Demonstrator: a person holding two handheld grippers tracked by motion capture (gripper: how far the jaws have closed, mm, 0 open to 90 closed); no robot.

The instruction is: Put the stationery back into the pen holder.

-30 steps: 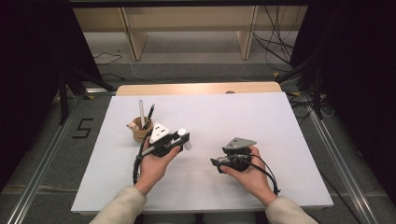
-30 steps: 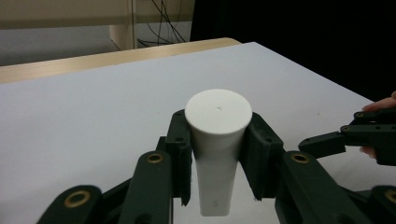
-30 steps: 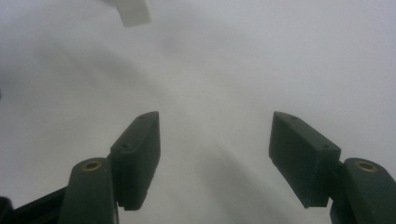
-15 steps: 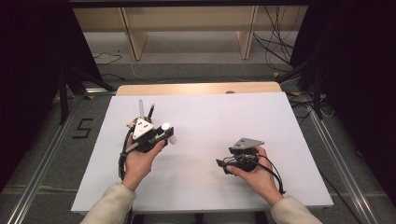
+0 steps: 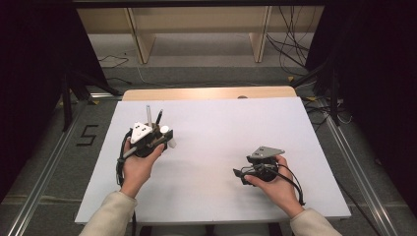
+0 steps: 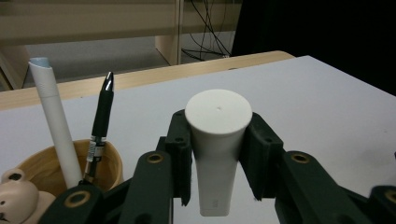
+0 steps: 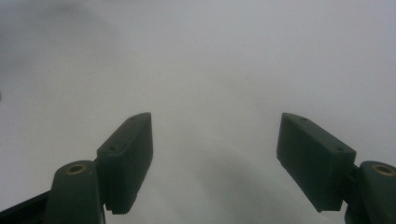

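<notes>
The left gripper (image 6: 218, 154) pinched a white marker (image 6: 217, 140) upright, at about three o'clock of the wooden pen cup (image 6: 70, 170), apparently for dropping it in. The right gripper (image 7: 217, 163) rested spread over the white worktop (image 5: 221, 123), idle.

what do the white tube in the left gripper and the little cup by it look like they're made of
White tube: likely plastic, going by its smooth, matte, even white skin and the tiny moulding dot on its flat end. It is clamped in the left gripper. Cup: tan with a smooth, softly glossy rim and a moulded bear figure on it; it may be glazed ceramic or wood, hard to tell.
</notes>
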